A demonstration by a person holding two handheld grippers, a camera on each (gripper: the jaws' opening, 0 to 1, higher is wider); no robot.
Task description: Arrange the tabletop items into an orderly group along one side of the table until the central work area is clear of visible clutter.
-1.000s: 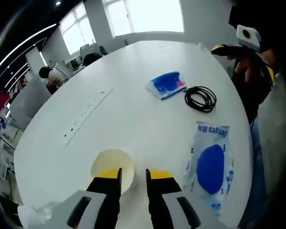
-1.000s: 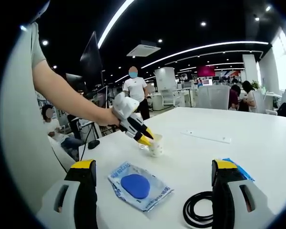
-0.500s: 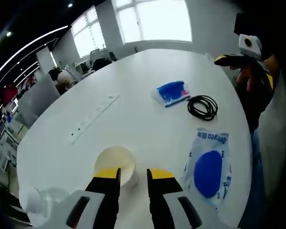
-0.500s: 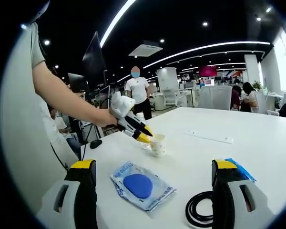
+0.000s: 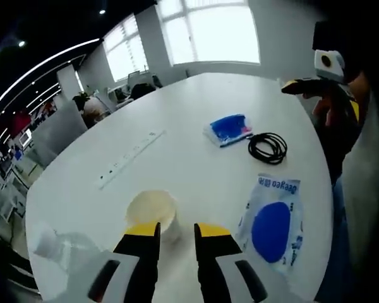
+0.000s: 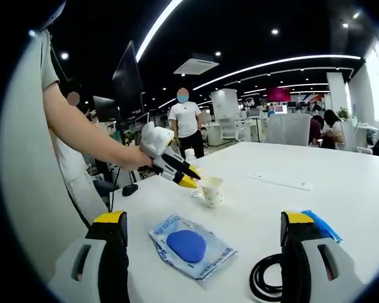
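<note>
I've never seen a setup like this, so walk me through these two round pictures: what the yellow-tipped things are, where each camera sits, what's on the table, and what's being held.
No robot here: a person holds a two-jaw gripper in each hand, each with a fisheye camera looking along its jaws. In the left gripper view, the left gripper has its yellow-tipped jaws closed on the rim of a paper cup. In the right gripper view, the right gripper stands open, holding nothing. On the white table lie a near blue pouch, a coiled black cable, a far blue packet and a clear plastic bottle at the edge.
</note>
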